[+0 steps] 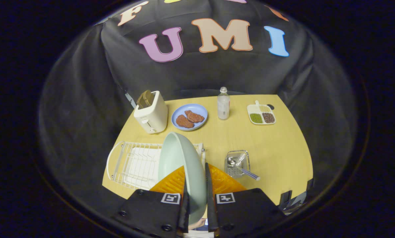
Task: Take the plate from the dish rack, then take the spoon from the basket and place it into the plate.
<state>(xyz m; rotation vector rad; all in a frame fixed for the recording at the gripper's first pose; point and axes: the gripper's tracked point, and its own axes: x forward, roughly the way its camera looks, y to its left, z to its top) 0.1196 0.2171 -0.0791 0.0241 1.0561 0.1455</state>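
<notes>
A pale green plate (pixel 180 165) stands on edge between the two fingers of the gripper (pixel 197 198), which are closed against it from either side, its hollow face turned toward the white wire dish rack (pixel 131 163) on the left. The plate's long axis runs away from the fingers toward the far side of the yellow table (pixel 283 152), its rim leaning slightly left at the top. Just right of the fingers, a spoon (pixel 245 167) lies in a small metal basket (pixel 237 162), bowl inside and patterned handle jutting out toward the near right. Bare tabletop opens right of the basket. Beyond sit a toaster (pixel 151 112), a blue plate of patties (pixel 189 117), a bottle (pixel 223 104) and a divided tray (pixel 261 114).
</notes>
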